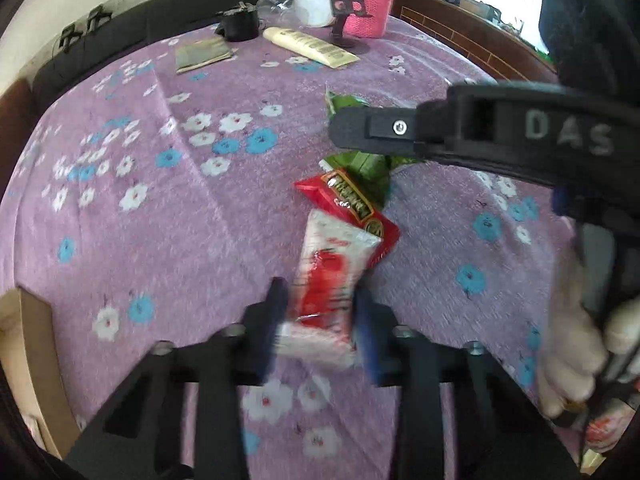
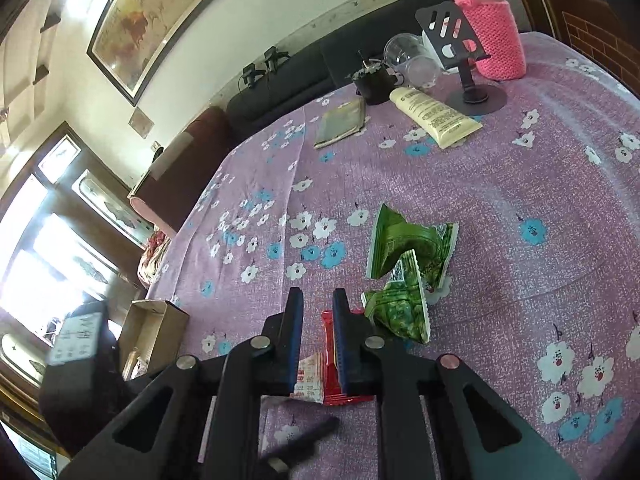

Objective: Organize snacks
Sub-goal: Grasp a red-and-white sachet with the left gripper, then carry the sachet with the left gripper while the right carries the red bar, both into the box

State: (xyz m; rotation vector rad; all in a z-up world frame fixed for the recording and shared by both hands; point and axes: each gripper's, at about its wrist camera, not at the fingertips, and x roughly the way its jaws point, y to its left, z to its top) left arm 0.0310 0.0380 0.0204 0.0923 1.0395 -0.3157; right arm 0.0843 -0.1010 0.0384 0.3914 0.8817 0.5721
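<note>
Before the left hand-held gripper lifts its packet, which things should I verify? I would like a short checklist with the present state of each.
1. White-and-red packet between the pads of the left hand-held gripper: ok.
2. Grip is firm: cannot tell, the picture is blurred.
3. Red packet clear of the lift: not ok, the white-and-red packet lies over it.
4. Right hand-held gripper carries nothing: ok, shut and empty.
5. Cardboard box open on top: ok.
</note>
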